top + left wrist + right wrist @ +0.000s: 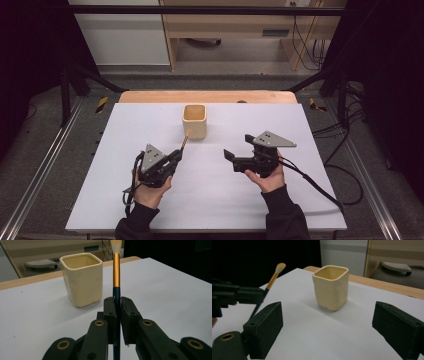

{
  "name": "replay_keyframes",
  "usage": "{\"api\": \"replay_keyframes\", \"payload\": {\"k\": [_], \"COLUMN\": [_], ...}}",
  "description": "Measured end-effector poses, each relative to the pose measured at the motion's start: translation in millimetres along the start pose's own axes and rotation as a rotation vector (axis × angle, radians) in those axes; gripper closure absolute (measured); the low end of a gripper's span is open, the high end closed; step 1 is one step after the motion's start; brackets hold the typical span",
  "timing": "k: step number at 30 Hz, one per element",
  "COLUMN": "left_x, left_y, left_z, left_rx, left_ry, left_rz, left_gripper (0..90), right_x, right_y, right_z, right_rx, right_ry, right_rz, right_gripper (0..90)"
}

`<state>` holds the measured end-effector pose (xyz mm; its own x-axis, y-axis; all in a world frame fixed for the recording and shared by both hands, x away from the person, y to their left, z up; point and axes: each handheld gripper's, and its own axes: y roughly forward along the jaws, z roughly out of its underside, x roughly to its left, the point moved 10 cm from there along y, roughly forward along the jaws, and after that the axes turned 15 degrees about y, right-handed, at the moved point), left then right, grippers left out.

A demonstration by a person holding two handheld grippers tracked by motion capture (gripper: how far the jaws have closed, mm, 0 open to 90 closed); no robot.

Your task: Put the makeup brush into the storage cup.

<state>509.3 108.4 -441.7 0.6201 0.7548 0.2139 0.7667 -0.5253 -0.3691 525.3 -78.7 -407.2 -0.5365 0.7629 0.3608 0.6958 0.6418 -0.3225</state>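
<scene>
A: Where is the brush?

B: The left gripper [117, 315] has its fingers [110, 312] clamped on the dark handle of the brush [116, 270], near the middle of the desk [125, 210]. The gold band and pale bristles point towards the far edge. In the left gripper view the bristle tip is cut off at the top, and the lower handle is hidden behind the gripper.

A: And the cup?

B: The cream square cup [194, 121] stands upright close to the far edge, near its middle, just beyond the brush tip. Its inside is mostly hidden; from the high view I cannot tell whether anything is in it.

A: The other hand?

B: The right gripper [235, 147] is held over the right half of the desk, fingers [265, 327] spread wide apart with nothing between them. In its own view the right finger runs off the frame.
</scene>
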Motion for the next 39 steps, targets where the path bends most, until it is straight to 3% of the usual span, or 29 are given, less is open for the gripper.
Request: {"api": "replay_keyframes", "payload": {"k": [19, 39], "left_x": [-27.1, -55.2], "left_y": [14.9, 29.9], "left_z": [0.8, -1.8], "left_rx": [-0.052, -0.082], "left_ry": [-0.036, -0.042], "left_rz": [0.013, 0.030], "left_gripper": [82.5, 82.5], "right_x": [24.0, 29.6], "right_y": [22.5, 43.0], "right_z": [11.4, 25.0], "right_rx": [0.005, 0.011], "right_ry": [0.007, 0.135], "right_rz": [-0.036, -0.056], "right_gripper": [15.0, 24.9]}}
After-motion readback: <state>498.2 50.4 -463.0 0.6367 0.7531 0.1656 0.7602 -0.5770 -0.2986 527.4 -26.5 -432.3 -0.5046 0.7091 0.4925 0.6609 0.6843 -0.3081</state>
